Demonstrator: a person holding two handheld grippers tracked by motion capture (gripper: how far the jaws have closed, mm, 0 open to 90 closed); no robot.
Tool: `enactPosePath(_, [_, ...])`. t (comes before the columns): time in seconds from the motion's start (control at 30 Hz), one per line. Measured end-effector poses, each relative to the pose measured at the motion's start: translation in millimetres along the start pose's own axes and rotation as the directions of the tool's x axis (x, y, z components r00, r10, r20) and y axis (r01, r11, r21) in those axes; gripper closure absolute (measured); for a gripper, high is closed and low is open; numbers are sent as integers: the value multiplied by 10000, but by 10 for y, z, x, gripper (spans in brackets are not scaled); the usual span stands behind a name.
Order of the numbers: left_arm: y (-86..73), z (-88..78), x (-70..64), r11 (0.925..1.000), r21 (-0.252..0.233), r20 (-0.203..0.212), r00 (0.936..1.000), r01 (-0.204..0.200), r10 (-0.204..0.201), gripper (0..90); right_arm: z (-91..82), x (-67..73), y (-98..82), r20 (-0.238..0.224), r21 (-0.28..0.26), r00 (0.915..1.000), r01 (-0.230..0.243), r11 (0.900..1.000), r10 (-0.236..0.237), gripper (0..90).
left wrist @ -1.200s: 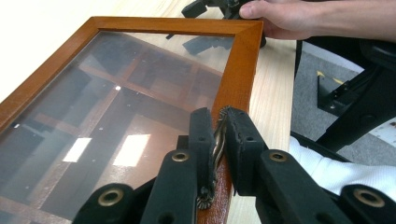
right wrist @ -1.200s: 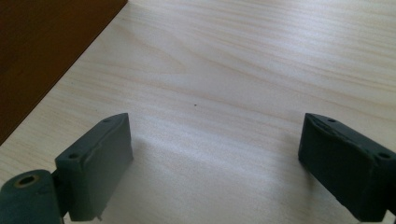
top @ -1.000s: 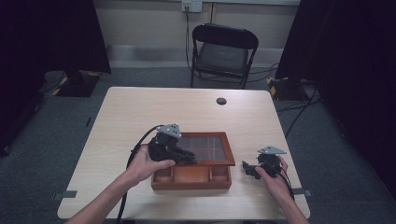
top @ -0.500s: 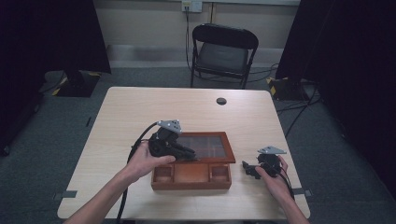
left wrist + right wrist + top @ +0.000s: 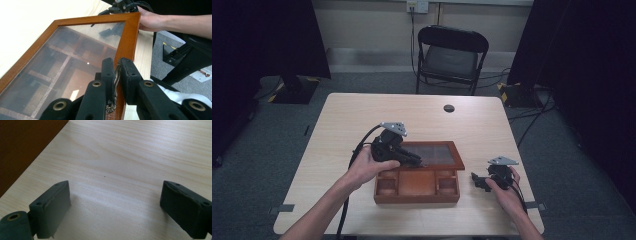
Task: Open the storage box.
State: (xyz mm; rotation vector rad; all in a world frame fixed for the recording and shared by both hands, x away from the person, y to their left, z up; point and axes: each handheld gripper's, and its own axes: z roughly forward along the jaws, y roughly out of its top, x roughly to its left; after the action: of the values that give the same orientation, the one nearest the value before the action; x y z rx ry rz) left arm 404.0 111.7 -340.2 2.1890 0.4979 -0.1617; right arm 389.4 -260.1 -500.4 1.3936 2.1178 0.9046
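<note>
Pinching the small brass latch (image 5: 113, 85) on the front edge of the glass lid (image 5: 75, 50), the left tool (image 5: 412, 159) is sitting with its jaws nearly together, clamped on that metal piece. Lid is hanging partly raised over the wooden box (image 5: 417, 185), hinge side lying beyond the tool tips, long axis running across the tool's pointing direction. Any swing of the lid is pivoting about that far hinge edge, so the tool is needing to travel on an arc up and away, or down toward the compartments below it. Left hand is the one on the thing; the right tool (image 5: 479, 181) is resting on the table (image 5: 512, 125) well off to the box's right side, jaws spread wide apart, nothing between them, box wall off to its left. A small dark disc (image 5: 449, 108) is lying far beyond the box, out of the way. Nothing is blocking the lid's path.
</note>
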Motion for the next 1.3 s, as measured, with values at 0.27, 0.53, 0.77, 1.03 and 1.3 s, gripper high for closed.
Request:
enactPosePath(0.27, [71, -48, 32, 9999, -61, -9, 9999, 132, -132, 815, 0, 0, 0, -2, -3, 10000, -6, 10000, 6, 90])
enactPosePath(0.53, [131, -92, 42, 9995, -267, -285, 9995, 142, -150, 815, 0, 0, 0, -2, -2, 10000, -5, 10000, 5, 90])
enactPosePath(0.77, [155, -113, 33, 9993, -360, -479, 9989, -35, 18, 815, 0, 0, 0, -2, 1, 10000, -7, 10000, 7, 90])
enactPosePath(1.03, [152, -124, 41, 9985, -543, -525, 9986, 41, -69, 815, 1, 0, 2, -9, 9, 10000, 4, 10000, -4, 90])
enactPosePath(1.3, [175, -139, 30, 9983, -573, -726, 9974, -70, 28, 815, 0, -2, 2, -15, 17, 10000, 21, 10000, -21, 90])
